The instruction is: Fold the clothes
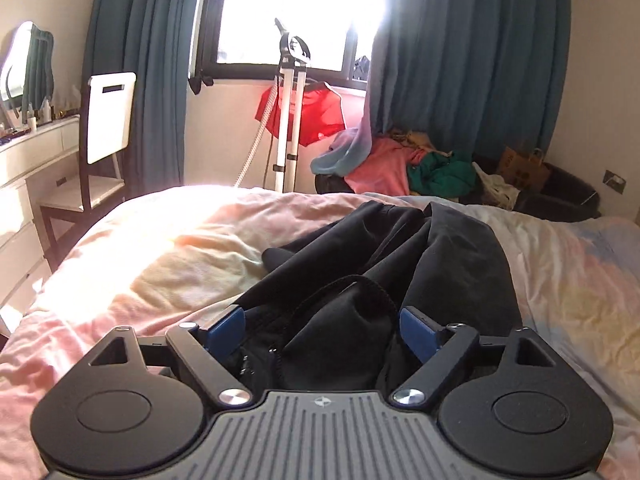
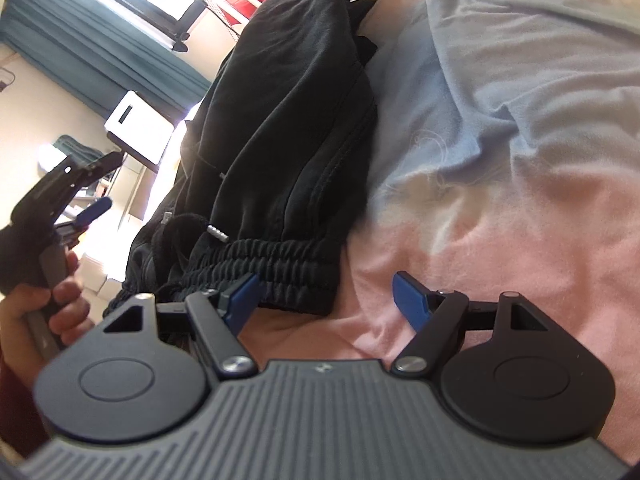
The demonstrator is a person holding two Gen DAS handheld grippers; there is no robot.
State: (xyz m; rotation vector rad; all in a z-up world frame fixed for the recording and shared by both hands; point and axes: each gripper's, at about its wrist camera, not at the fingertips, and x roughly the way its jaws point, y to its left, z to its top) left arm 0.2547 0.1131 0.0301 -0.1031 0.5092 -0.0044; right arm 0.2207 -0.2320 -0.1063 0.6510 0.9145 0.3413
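Black trousers with an elastic waistband and a metal-tipped drawstring lie crumpled lengthwise on the bed. My right gripper is open at the waistband's near corner, its left pad touching the edge of the elastic. My left gripper is open too, with bunched black cloth of the trousers lying between its blue pads. The right wrist view shows the left gripper, held in a person's hand, open at the waistband's left end.
The bed has a rumpled pink, yellow and blue duvet. Beyond its foot stand a garment steamer pole with a red shirt, a heap of clothes, a chair and a white dresser.
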